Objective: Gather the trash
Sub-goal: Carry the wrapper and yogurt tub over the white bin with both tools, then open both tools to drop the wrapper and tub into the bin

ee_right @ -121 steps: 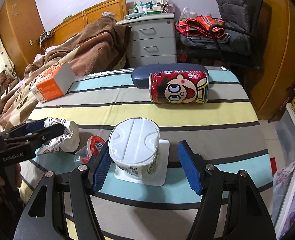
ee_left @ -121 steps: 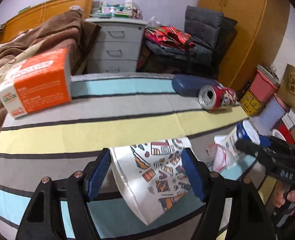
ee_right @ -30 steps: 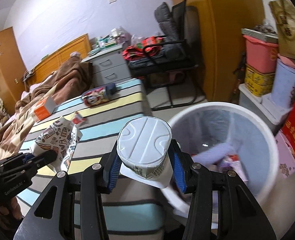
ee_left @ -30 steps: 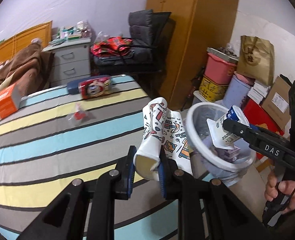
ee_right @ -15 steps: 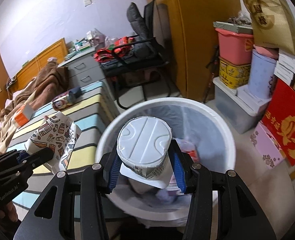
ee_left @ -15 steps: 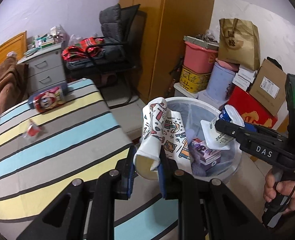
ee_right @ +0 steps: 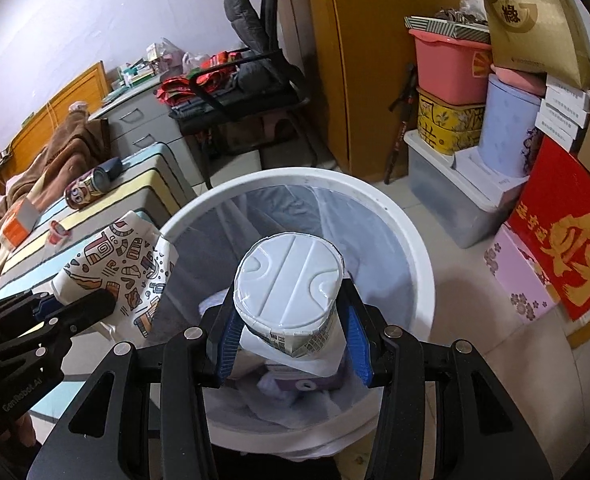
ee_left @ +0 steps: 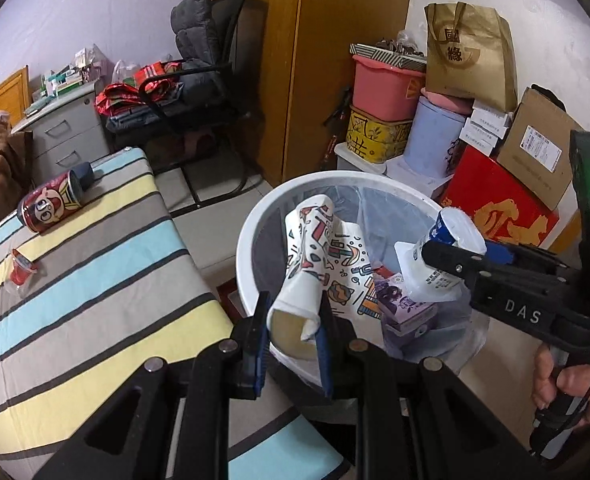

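Observation:
My left gripper (ee_left: 293, 338) is shut on a crushed patterned paper cup (ee_left: 315, 264) and holds it over the near rim of the white trash bin (ee_left: 251, 236). My right gripper (ee_right: 293, 344) is shut on a white yogurt cup (ee_right: 289, 284) with its foil lid hanging, held above the bin's (ee_right: 415, 248) opening. The bin has a clear liner and holds a purple carton (ee_left: 405, 304) and other trash. The right gripper (ee_left: 467, 258) with the yogurt cup (ee_left: 435, 264) shows at right in the left wrist view; the left gripper (ee_right: 75, 308) with the paper cup (ee_right: 123, 256) shows at left in the right wrist view.
A striped table (ee_left: 75, 280) stands left of the bin with a red can (ee_left: 49, 208), a small red wrapper (ee_left: 21, 272) and an orange box (ee_right: 17, 224) on it. Stacked boxes and tubs (ee_left: 387, 92) line the right wall; a black chair (ee_left: 199, 80) stands behind.
Both grippers have moved from the table's edge to over the bin, still holding their items. The bin now fills the middle of both views.

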Demonstrator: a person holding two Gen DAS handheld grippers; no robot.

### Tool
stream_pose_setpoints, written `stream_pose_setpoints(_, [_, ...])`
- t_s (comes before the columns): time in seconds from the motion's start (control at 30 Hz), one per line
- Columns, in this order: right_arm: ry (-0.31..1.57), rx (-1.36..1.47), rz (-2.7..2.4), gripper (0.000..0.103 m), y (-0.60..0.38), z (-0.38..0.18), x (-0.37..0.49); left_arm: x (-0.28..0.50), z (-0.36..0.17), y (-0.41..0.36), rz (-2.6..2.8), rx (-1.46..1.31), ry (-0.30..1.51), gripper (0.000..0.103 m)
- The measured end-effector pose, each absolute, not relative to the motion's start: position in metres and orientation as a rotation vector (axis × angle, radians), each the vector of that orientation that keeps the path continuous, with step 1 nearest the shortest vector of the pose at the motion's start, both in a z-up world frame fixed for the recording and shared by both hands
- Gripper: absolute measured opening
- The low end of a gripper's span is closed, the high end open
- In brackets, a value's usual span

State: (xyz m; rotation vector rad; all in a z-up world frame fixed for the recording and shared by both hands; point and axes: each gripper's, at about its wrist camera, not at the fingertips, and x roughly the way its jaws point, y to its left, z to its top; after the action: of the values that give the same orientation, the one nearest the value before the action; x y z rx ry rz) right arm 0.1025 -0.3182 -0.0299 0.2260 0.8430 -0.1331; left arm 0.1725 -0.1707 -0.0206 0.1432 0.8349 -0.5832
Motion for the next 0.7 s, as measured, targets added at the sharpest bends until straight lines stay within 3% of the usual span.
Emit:
stream_pose_setpoints(0.3, [0.879,0.206,-0.139,0.048,-0.3206,-0.0347,0.1082,0.1732,-0.0222,-0.1747,-0.602,0.143,0.843,0.024])
stream_pose_setpoints(0.33, [0.882,0.206,-0.144,0.048,-0.3212,-0.0355,0.1082,0.1735,-0.0223,-0.1748,-0.602,0.142,0.845,0.027])
stream_pose_setpoints(0.4, [0.884,0.204,-0.157,0.05,-0.322,-0.0364,0.1082,0.1743,-0.0222,-0.1735,-0.599,0.132,0.846,0.05])
stream_pose_setpoints(0.43, [0.885,0.208,-0.159,0.052,-0.3229,-0.0366,0.1081,0.174,-0.0216,-0.1725,-0.598,0.128,0.841,0.052])
stream_pose_setpoints(0.5, [0.882,0.214,-0.152,0.062,-0.3239,-0.0363,0.1065,0.1734,-0.0207,-0.1716,-0.599,0.126,0.837,0.052])
stream_pose_setpoints(0.7, [0.869,0.222,-0.163,0.062,-0.323,-0.0341,0.1052,0.1713,-0.0183,-0.1661,-0.591,0.11,0.832,0.052])
